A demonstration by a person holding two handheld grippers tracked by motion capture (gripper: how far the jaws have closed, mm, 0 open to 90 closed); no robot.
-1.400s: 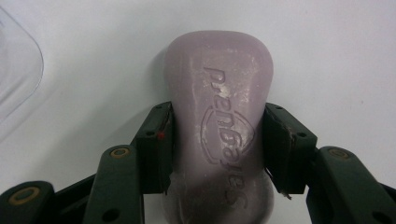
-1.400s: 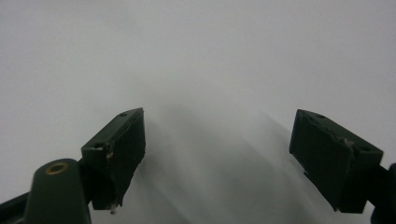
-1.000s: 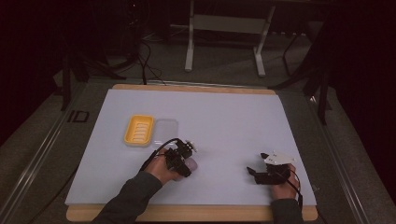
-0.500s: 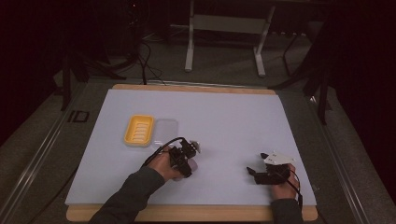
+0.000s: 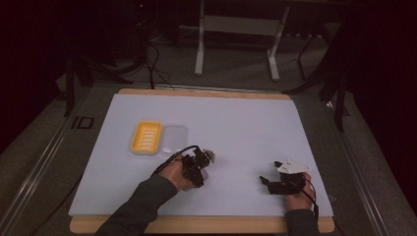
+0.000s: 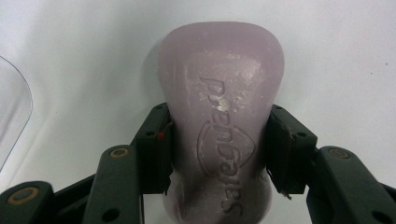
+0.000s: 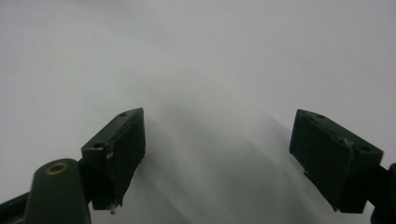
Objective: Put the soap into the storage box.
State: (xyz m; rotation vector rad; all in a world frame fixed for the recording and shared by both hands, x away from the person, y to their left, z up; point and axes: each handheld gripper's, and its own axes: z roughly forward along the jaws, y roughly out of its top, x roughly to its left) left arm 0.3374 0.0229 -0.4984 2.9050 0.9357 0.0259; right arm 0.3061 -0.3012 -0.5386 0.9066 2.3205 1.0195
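Observation:
A pale purple bar of soap with embossed lettering sits between the jaws of my left gripper, which is shut on its narrow waist. In the high view the left gripper is low over the white mat, just right of a yellow soap dish and a clear lid. I cannot tell whether the soap touches the mat. My right gripper rests near the front right of the mat. Its jaws stand wide open with nothing between them.
The white mat lies on a wooden board with dark floor around it. An edge of the clear lid shows at the left of the left gripper view. Table legs and cables stand beyond the far edge.
The left hand has edged slightly to the right with the soap still in the jaws. The right hand has stayed put.

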